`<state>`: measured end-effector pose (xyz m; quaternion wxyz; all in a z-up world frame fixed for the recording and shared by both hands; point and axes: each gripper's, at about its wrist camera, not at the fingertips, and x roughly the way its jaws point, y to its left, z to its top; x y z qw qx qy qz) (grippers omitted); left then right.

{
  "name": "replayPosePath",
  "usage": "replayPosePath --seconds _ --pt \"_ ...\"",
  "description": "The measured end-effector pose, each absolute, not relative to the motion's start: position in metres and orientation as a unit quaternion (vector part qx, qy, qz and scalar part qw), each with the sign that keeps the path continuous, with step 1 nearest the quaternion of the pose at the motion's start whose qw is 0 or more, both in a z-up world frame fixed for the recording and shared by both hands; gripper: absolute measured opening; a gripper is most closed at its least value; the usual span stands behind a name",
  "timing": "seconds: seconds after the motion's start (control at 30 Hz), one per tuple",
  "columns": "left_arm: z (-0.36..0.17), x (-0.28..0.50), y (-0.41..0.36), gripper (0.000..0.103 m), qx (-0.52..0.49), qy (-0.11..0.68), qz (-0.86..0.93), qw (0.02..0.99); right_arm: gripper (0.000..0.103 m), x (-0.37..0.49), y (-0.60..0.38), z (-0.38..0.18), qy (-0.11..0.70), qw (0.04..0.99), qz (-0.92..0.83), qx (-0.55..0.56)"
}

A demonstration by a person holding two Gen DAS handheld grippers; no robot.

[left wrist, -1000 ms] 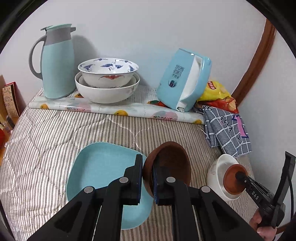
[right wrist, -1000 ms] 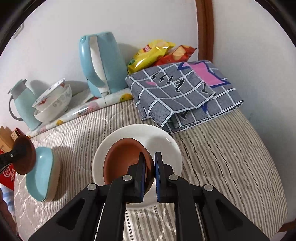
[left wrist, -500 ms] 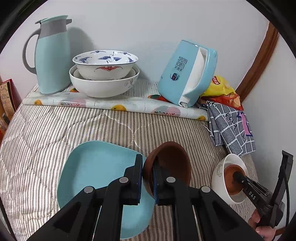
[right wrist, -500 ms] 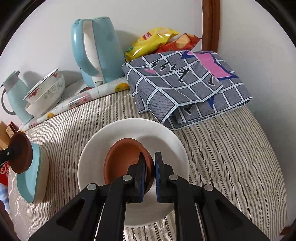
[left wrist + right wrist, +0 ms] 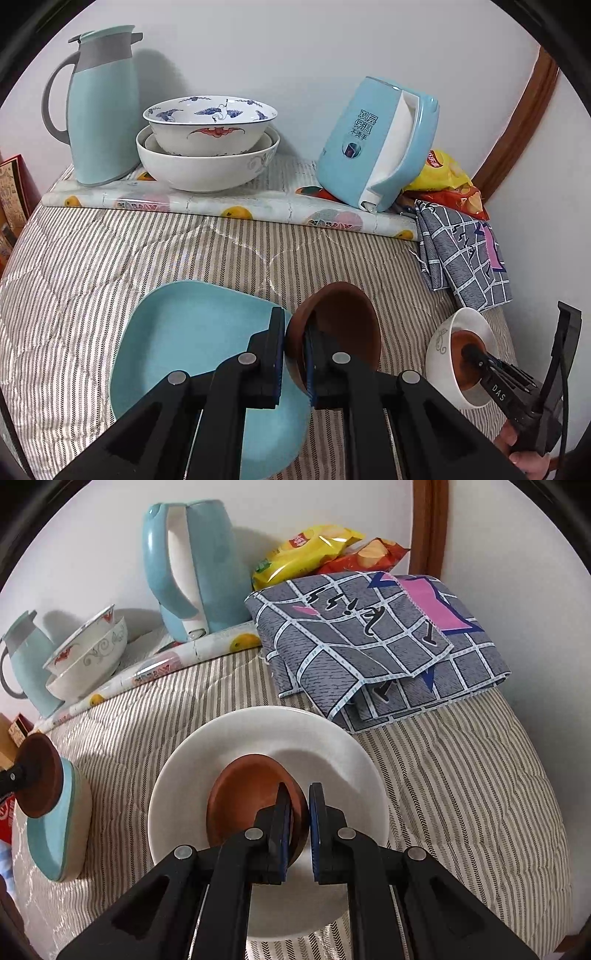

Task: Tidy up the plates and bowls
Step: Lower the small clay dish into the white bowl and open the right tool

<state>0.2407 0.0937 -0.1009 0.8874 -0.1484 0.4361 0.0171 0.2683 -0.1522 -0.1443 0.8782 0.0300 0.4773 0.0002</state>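
My left gripper (image 5: 293,332) is shut on the rim of a small brown bowl (image 5: 343,321), held tilted above the right edge of a light blue plate (image 5: 184,332) on the striped bedding. That bowl (image 5: 37,775) and plate (image 5: 62,834) also show at the far left of the right wrist view. My right gripper (image 5: 299,797) is shut on the rim of a second brown bowl (image 5: 247,794), which sits down inside a white bowl (image 5: 258,723). In the left wrist view the white bowl (image 5: 441,343) stands at the right with the right gripper (image 5: 471,352) reaching into it.
Against the back wall stand two stacked patterned bowls (image 5: 207,162), a light blue jug (image 5: 99,107) and a tilted blue kettle (image 5: 376,144) on a rolled mat. A folded grey checked cloth (image 5: 369,646) and chip bags (image 5: 314,550) lie behind the white bowl.
The right gripper has come down with its brown bowl, deeper into the white bowl, which now fills more of its view. The left gripper has barely shifted and still grips its bowl.
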Motion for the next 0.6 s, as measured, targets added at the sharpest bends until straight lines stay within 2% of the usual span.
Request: replayPosePath --seconds 0.3,0.6 --pt "-0.105 0.243 0.096 0.01 -0.152 0.439 0.015 0.885 0.01 0.275 -0.147 -0.149 0.494 0.87 -0.017 -0.004" --pt "-0.107 0.243 0.096 0.01 -0.156 0.441 0.011 0.884 0.015 0.278 -0.139 -0.154 0.5 0.864 -0.034 -0.046"
